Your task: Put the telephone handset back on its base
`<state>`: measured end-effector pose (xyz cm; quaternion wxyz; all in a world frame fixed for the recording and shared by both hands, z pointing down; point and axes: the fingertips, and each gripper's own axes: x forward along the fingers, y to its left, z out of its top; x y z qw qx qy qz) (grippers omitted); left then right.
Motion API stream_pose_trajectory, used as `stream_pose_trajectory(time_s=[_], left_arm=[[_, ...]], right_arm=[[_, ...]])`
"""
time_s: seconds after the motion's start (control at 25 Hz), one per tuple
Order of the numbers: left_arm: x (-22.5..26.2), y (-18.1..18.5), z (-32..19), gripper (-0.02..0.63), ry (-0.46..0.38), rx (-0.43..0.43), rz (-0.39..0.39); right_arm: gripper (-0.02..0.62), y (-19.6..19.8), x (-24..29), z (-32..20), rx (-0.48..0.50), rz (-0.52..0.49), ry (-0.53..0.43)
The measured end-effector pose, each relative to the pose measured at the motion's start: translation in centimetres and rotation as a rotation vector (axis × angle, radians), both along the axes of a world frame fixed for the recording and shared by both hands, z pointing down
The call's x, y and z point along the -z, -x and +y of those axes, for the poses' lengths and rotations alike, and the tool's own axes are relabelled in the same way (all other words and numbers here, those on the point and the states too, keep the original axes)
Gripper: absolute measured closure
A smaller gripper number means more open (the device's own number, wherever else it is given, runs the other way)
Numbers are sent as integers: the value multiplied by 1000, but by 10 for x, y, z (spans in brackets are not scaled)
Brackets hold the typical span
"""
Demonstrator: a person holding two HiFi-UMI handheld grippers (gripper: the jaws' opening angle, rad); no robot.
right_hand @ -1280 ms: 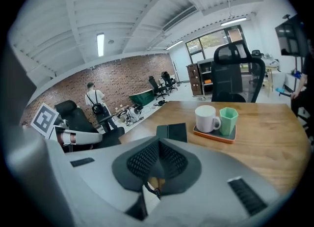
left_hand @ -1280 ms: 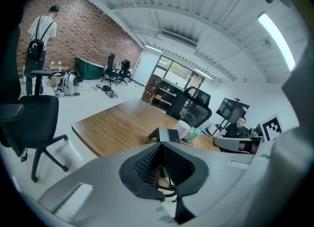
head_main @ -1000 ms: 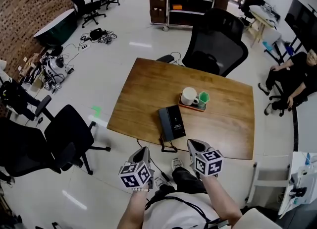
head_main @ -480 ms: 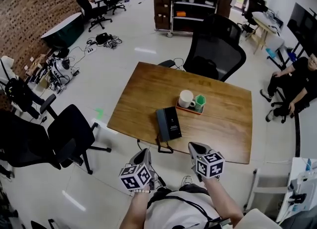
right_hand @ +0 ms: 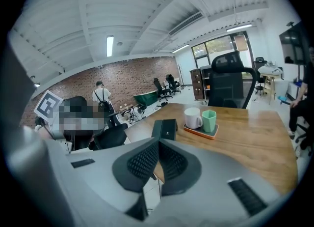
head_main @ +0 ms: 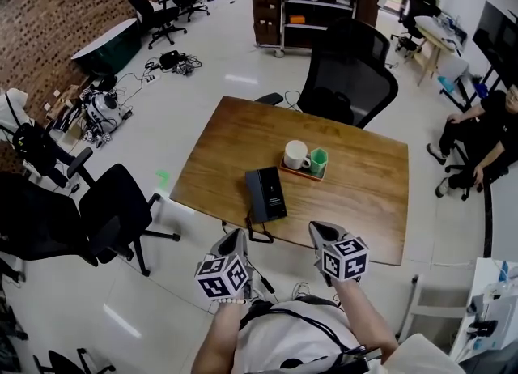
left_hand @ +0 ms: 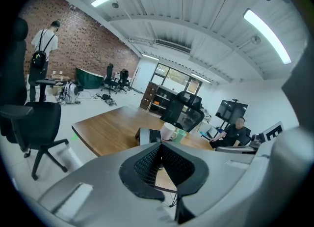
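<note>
A dark telephone (head_main: 265, 194) lies near the front edge of the wooden table (head_main: 364, 202), its cord looping down off that edge. It shows too in the left gripper view as the telephone (left_hand: 147, 135) and in the right gripper view as the telephone (right_hand: 164, 128). Whether the handset sits on the base I cannot tell. My left gripper (head_main: 236, 241) hangs shut and empty short of the table, below and left of the phone. My right gripper (head_main: 322, 233) is shut and empty too, at the table's front edge to the phone's right. Both jaw pairs meet at the tips, the left gripper (left_hand: 160, 146) and the right gripper (right_hand: 159, 142).
A white mug (head_main: 295, 155) and a green cup (head_main: 318, 161) stand on a small tray behind the phone. A black office chair (head_main: 350, 73) is at the table's far side, more chairs (head_main: 97, 218) on the left. A seated person (head_main: 481, 133) is at the right.
The view has shifted a little, so the table and phone sit slightly further left and higher in the picture. Both grippers stay shut in front of the table.
</note>
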<state>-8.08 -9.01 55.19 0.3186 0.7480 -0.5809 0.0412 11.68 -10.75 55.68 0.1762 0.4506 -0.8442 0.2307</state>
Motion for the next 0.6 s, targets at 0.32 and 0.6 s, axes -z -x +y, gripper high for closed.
stream_pose_trajectory(time_s=[0.32, 0.6], left_arm=[[-1, -1, 4, 595, 8, 38, 4], [21, -102, 55, 595, 67, -139, 111]], right_arm=[[594, -1, -2, -4, 31, -15, 3], [594, -102, 52, 84, -151, 97, 57]])
